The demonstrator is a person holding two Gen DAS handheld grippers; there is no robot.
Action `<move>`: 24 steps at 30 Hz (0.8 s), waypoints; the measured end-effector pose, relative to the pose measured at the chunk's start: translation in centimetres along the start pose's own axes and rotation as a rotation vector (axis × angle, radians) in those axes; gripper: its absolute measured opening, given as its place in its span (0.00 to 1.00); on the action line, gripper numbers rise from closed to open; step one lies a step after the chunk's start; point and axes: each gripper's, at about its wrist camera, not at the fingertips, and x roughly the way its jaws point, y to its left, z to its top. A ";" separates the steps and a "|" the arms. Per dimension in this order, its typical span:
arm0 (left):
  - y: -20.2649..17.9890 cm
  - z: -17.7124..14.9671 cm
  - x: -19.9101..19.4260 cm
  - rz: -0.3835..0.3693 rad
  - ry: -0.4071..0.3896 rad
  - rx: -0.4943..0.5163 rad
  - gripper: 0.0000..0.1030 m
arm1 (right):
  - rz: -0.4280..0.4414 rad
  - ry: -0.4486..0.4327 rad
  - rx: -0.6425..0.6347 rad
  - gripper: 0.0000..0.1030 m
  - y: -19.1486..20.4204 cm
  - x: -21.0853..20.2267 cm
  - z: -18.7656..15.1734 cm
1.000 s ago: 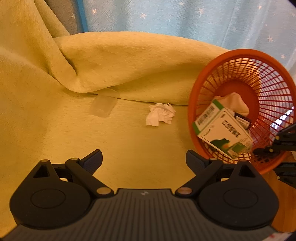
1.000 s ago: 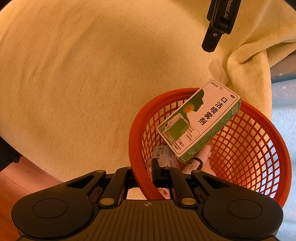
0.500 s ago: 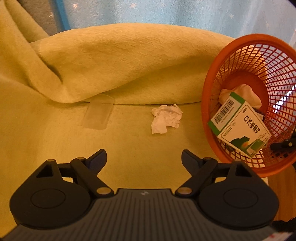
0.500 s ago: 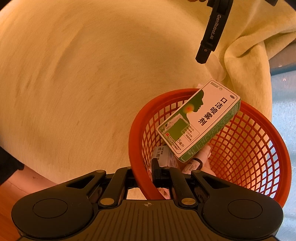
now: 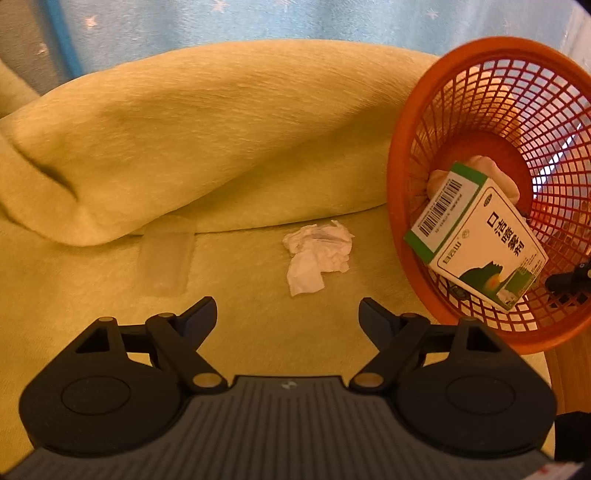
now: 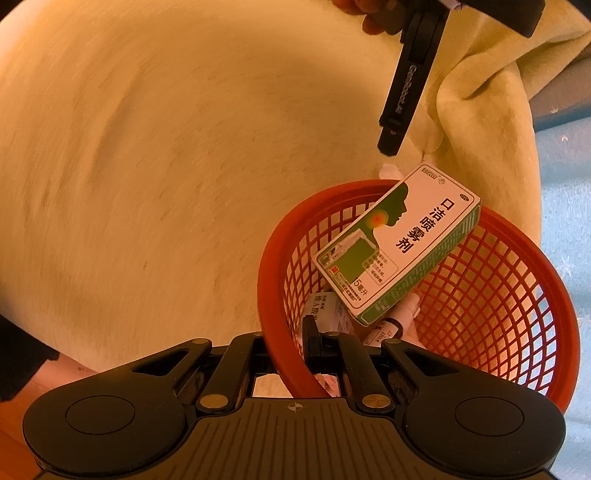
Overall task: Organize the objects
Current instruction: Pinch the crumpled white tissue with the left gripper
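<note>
A crumpled white tissue (image 5: 318, 257) lies on the yellow blanket (image 5: 221, 147), just ahead of my open left gripper (image 5: 287, 316), which holds nothing. To its right an orange mesh basket (image 5: 413, 184) is tipped toward me, with a green-and-white medicine box (image 5: 480, 243) and a pale cloth (image 5: 491, 173) inside. In the right wrist view my right gripper (image 6: 291, 341) is shut on the orange basket's rim (image 6: 284, 350). The medicine box (image 6: 399, 243) leans on the far rim above a small spray bottle (image 6: 399, 321). A finger of the left gripper (image 6: 406, 92) hangs above the basket.
A clear plastic strip (image 5: 166, 254) lies on the blanket left of the tissue. A thick blanket fold (image 5: 184, 129) rises behind it, with a blue starred curtain (image 5: 258, 18) beyond. Wooden surface (image 5: 569, 362) shows under the basket at the right.
My left gripper has come closer to the tissue, which now sits centred ahead of its fingers. The basket sits further right in its view. The right gripper's hold on the rim is unchanged.
</note>
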 end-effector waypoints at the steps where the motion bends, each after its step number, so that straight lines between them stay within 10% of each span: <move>1: 0.0 0.1 0.3 -0.006 0.002 0.005 0.79 | 0.005 0.001 0.009 0.03 -0.1 0.0 0.1; 19: -0.2 2.0 6.3 -0.099 0.019 0.062 0.39 | 0.016 -0.004 0.047 0.03 0.2 -0.7 0.3; 24: -0.4 2.2 6.3 -0.107 0.032 0.084 0.09 | 0.017 -0.006 0.049 0.03 0.3 -0.7 0.2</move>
